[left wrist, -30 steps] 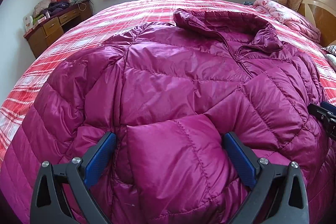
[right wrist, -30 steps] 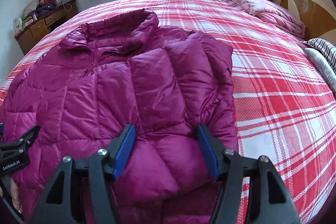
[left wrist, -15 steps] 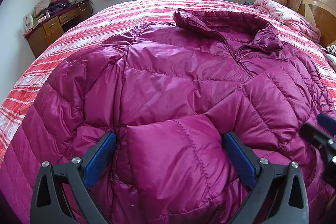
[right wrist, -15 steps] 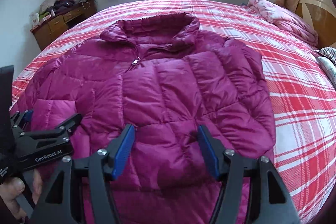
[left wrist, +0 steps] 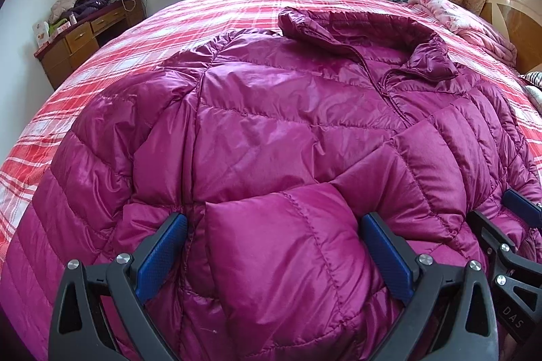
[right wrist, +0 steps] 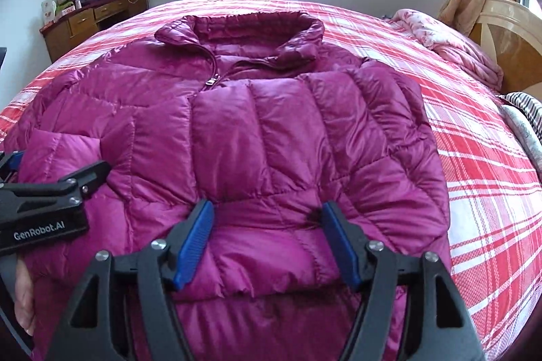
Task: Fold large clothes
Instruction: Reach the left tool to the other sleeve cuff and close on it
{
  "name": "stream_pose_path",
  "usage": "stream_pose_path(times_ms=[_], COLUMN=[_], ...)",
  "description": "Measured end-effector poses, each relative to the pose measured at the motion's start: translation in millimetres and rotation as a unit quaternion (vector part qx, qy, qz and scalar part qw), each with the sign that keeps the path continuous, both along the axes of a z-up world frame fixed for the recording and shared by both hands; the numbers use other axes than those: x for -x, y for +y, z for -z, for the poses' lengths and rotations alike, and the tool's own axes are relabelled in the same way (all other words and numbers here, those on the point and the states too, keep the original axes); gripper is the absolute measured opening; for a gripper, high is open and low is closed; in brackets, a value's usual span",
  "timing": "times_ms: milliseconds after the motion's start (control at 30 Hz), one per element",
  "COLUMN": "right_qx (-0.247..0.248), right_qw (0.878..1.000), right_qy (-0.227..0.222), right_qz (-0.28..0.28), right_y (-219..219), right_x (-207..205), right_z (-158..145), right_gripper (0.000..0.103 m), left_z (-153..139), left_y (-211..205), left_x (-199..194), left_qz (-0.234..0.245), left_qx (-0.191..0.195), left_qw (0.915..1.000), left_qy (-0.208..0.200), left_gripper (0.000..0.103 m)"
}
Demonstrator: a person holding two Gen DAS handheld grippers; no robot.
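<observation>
A magenta puffer jacket (left wrist: 288,110) lies front up on the red plaid bed (left wrist: 203,19), collar toward the window, with both sleeves folded in over its front. My left gripper (left wrist: 273,218) is open, its blue pads resting either side of the left sleeve's end. In the right wrist view the jacket (right wrist: 271,124) fills the middle. My right gripper (right wrist: 267,207) has its jaws opening, its fingertips dented into the padding and the right sleeve's end between them. The two grippers stand close side by side: the right gripper (left wrist: 508,242) shows at the picture's edge, the left gripper (right wrist: 50,191) likewise.
A wooden desk (right wrist: 91,19) piled with clutter stands at the back left under the curtained window. A pink quilt (right wrist: 450,42) and the wooden headboard (right wrist: 508,32) are at the right, with striped cloth (right wrist: 528,103) below them. A hand (right wrist: 23,293) shows at the lower left.
My right gripper has swung left over the jacket toward my left gripper, and its jaws stand slightly wider. The left gripper has kept still.
</observation>
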State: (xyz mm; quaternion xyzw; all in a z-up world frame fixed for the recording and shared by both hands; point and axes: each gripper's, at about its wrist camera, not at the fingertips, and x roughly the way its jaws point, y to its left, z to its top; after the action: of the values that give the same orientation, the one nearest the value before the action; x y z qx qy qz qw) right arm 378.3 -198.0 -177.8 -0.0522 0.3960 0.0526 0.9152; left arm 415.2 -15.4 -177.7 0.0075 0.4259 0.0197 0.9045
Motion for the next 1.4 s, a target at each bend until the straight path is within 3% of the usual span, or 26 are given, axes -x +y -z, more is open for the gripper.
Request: stream_pose_path(times_ms=[233,400,633,700,833,933,1133,1267,1333,1367,1400], right_qx=[-0.003,-0.007,-0.007,-0.007,-0.006,-0.006,-0.007,-0.007,-0.007,-0.006,-0.005], right_qw=[1.000,1.000,1.000,1.000,1.000,1.000,1.000,1.000,1.000,1.000,1.000], right_qy=[-0.005,-0.006,-0.007,-0.009,-0.011,-0.013,-0.015,-0.016,-0.018,-0.018,-0.019], right_qz=[0.001,0.001,0.002,0.002,0.002,0.002,0.003,0.003,0.004,0.004,0.005], right_y=[-1,-2,-2,-2,-2,-2,-3,-4,-4,-4,-4], right_x=[2,2,2,2,4,5,7,8,9,9,9], right_z=[1,0,0,0,-1,-1,-2,-3,-4,-4,-4], right_gripper=[0.071,0.071,0.071,0.071,0.071,0.071,0.071,0.072,0.072,0.072,0.072], left_z=[-14,-45,-60,-63,-60,-49,-22,-15,-13,-11,-12], left_y=[12,49,145,183,234,255,260,252,248,246,246], left_x=[13,40,77,96,130,149,166,175,180,182,182], left_qz=[0.015,-0.002,-0.101,-0.158,-0.212,-0.220,-0.223,-0.218,-0.207,-0.197,-0.193], left_qx=[-0.009,-0.038,-0.110,-0.121,-0.096,-0.057,0.015,0.038,0.044,0.052,0.051], left_qw=[0.9998,0.9970,0.9850,0.9760,0.9696,0.9725,0.9745,0.9752,0.9773,0.9789,0.9798], left_qy=[-0.013,-0.067,-0.086,-0.088,-0.077,-0.050,-0.017,-0.014,-0.014,-0.011,-0.013], left_gripper=[0.102,0.102,0.102,0.102,0.102,0.102,0.102,0.102,0.081,0.052,0.044])
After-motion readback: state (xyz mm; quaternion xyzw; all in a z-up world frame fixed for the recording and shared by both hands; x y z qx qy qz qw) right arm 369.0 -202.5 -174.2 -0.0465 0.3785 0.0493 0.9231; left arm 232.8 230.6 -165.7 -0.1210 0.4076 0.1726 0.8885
